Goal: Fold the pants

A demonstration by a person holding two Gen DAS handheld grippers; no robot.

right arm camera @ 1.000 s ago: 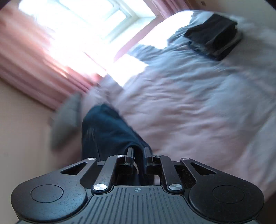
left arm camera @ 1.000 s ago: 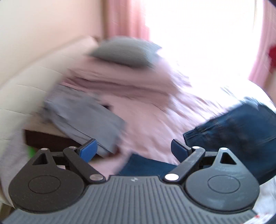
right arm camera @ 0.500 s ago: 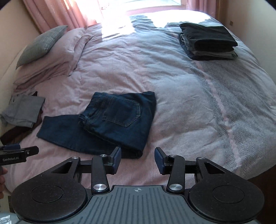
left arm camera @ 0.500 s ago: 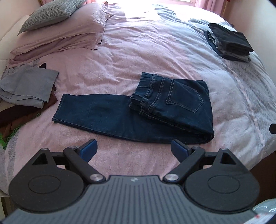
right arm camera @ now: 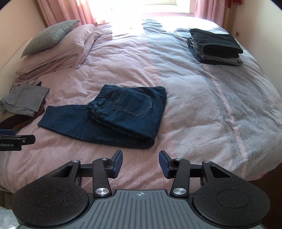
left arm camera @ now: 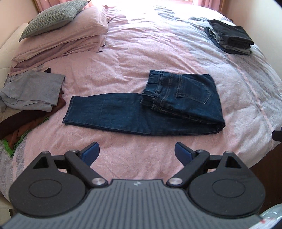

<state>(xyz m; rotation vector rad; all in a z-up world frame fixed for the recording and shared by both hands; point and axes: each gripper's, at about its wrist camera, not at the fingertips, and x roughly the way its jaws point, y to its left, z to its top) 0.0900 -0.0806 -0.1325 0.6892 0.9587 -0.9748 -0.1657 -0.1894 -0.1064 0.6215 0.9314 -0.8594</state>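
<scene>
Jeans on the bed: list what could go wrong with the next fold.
1. The waist half of the jeans lies askew over the legs, so folding the hem end over may give a crooked bundle.
2. The rumpled bedspread could get pinched along with the denim.
3. The loose clothes pile beside the hem could snag the left gripper.

We see a bed in a pink cover, pillows stacked at its left edge, pink curtains framing a sunlit window, and cream walls.
</scene>
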